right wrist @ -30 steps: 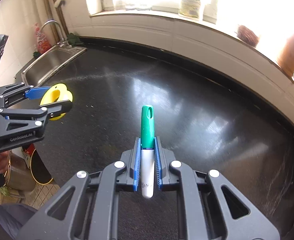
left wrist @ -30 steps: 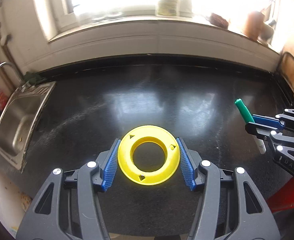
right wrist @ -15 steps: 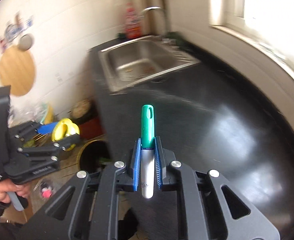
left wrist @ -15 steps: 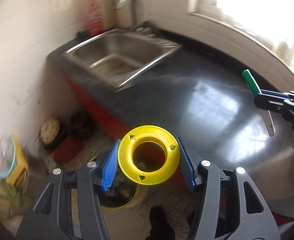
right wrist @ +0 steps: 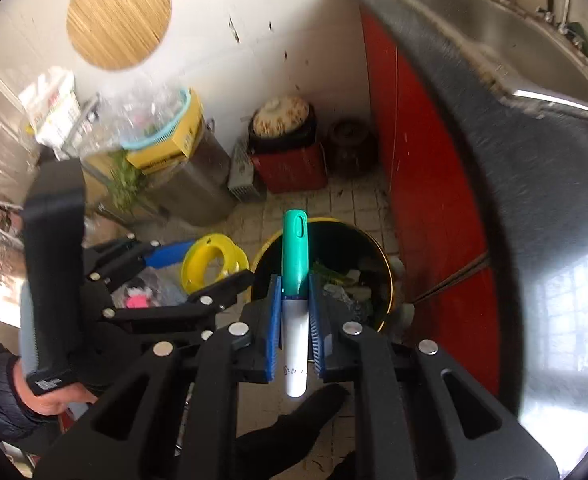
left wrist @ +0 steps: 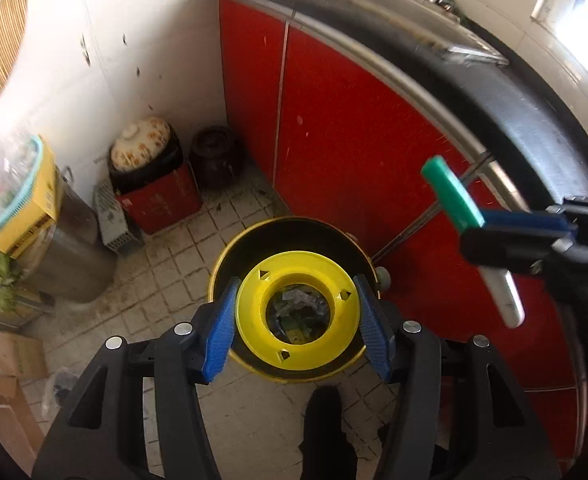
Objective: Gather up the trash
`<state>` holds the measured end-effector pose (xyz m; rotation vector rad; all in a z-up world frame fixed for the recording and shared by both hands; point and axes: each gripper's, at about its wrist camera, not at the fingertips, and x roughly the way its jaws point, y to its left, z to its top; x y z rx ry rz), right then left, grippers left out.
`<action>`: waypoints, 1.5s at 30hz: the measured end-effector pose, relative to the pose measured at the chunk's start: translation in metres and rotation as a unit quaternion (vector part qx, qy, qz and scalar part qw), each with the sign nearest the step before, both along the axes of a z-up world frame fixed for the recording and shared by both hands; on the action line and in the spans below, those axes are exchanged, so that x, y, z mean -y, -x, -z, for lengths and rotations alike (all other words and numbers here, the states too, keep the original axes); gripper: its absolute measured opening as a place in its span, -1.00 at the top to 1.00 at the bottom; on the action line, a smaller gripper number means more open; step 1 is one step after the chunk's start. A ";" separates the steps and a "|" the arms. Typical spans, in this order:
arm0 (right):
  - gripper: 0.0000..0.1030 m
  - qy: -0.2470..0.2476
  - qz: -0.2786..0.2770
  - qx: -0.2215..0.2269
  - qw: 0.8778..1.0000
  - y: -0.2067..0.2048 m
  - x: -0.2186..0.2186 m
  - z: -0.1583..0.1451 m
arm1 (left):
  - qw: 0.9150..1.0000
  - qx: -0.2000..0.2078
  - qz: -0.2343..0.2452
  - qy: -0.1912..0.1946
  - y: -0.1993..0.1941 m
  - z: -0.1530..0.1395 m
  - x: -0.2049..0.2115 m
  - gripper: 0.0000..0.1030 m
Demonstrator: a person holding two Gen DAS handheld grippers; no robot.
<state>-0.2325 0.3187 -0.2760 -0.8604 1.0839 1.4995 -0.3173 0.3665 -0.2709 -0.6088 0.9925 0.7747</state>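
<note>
bin (left wrist: 229, 256) on the floor, near the red cabinet (left wrist: 374, 152). left gripper (left wrist: 296, 316) fingers clamp yellow ring (left wrist: 249, 320) by its rim over the bin; light, stiff plastic. right gripper (right wrist: 295, 320) fingers pinch marker (right wrist: 295, 264) mid-barrel; light, slick.

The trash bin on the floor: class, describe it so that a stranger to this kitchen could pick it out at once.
Find the red cabinet doors under the black counter. On the tiled floor in front of them stands the trash bin, round and open-topped. Unlike the lidded pot and dark jar by the wall, it has a yellow rim, a black inside and scraps in it.
</note>
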 end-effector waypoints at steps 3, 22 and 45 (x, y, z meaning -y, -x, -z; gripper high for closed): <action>0.72 0.025 -0.004 0.004 1.000 -0.001 -0.011 0.031 | 1.000 -0.005 0.007 0.009 -0.002 0.030 -0.007 -0.06; -0.51 0.019 -0.002 0.011 1.000 -0.017 -0.008 0.019 | 1.000 -0.012 0.000 0.023 0.002 0.039 -0.024 -0.76; -0.86 -0.089 0.474 0.157 0.862 -0.207 0.361 -0.274 | 0.952 0.029 0.302 -0.039 -0.261 -0.220 0.194 -0.87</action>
